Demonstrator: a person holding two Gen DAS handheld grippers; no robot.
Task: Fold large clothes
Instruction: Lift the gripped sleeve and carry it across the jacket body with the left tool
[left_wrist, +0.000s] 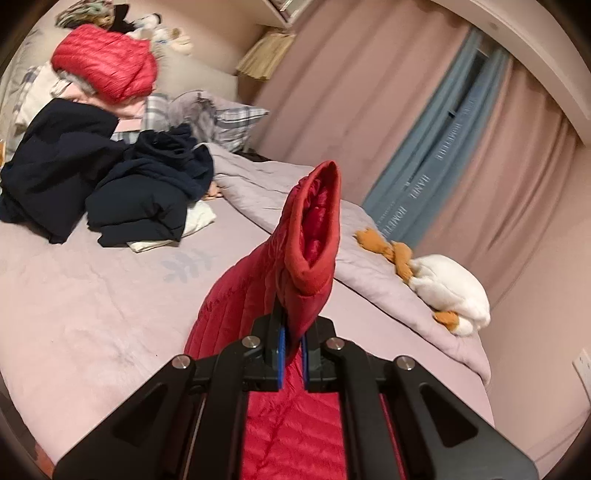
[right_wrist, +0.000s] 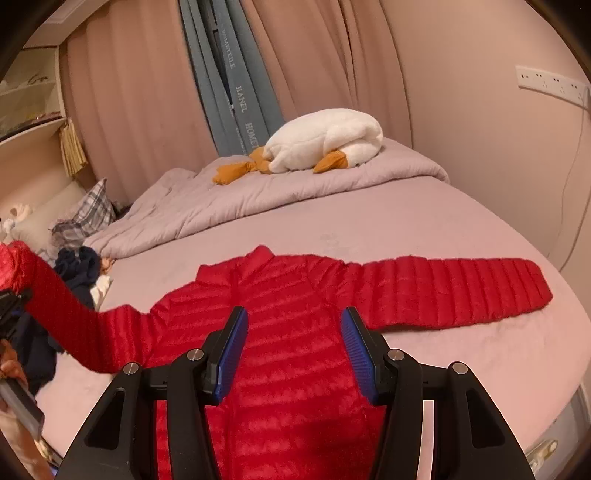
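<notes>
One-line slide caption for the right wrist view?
Open right gripper hovers over the red jacket on the bed, while the left gripper lifts one sleeve.

We get dim, warm indoor light w/ a pink cast, soft shadows only. Both views bow hard at edges, black corners. Left view's curtains (left_wrist: 480, 155) at 2 o'clock smear w/ motion blur; right view sharper.

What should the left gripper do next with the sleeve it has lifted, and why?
Probably carry it across and lay it on the chest. The left gripper is shut on the cuff end of the sleeve, raised off the bed, while the red down jacket lies flat with its other sleeve spread out. The right gripper hovers open over the body.
</notes>
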